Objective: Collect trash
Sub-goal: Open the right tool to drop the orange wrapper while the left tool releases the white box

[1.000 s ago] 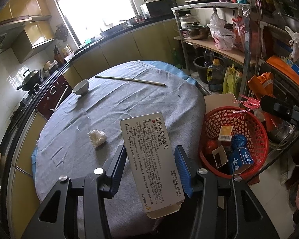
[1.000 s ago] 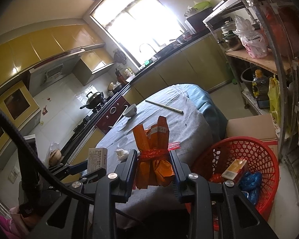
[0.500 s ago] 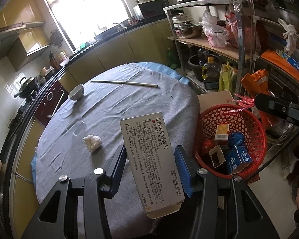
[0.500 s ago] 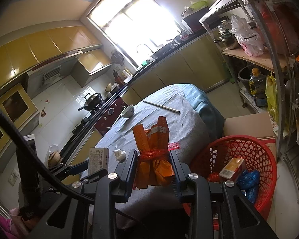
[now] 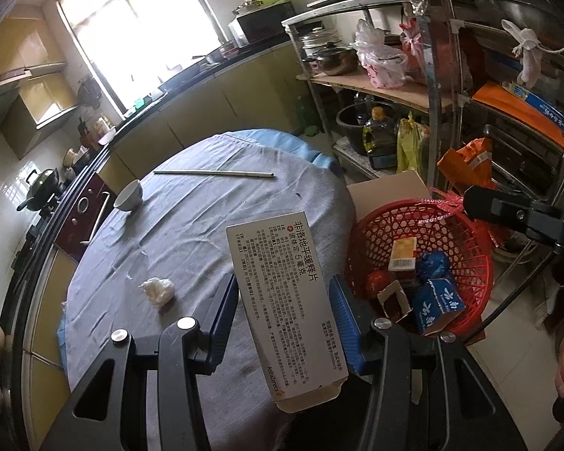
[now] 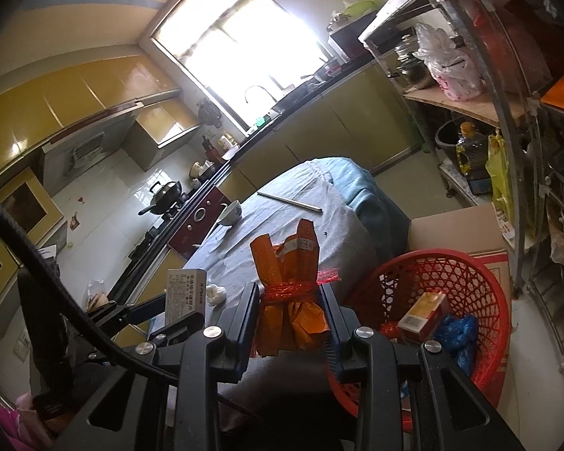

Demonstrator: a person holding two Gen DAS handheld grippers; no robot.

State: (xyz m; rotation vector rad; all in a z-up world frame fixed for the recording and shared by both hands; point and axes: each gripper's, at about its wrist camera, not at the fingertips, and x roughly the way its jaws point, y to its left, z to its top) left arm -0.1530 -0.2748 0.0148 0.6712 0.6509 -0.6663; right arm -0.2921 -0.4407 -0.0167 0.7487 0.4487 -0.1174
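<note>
My left gripper [image 5: 284, 295] is shut on a white medicine box [image 5: 282, 300] with printed text, held above the near edge of the round grey-clothed table [image 5: 191, 233]. My right gripper [image 6: 289, 302] is shut on an orange wrapper bundle [image 6: 287, 282] tied with red ribbon, held left of the red mesh basket [image 6: 466, 278]. The basket [image 5: 372, 229] stands off the table's right side and holds several cartons and wrappers. A crumpled white tissue [image 5: 157, 290] lies on the cloth; it also shows in the right wrist view [image 6: 216, 294].
A white bowl [image 5: 128, 195] and a long stick [image 5: 214, 174] lie far on the table. A cardboard box [image 5: 387, 191] sits behind the basket. A cluttered metal shelf rack [image 5: 432, 86] stands to the right. Stove and counters [image 5: 41, 203] run along the left.
Both grippers have drawn back slightly from the table, each still holding its item. The table and basket look a little farther and lower in view.
</note>
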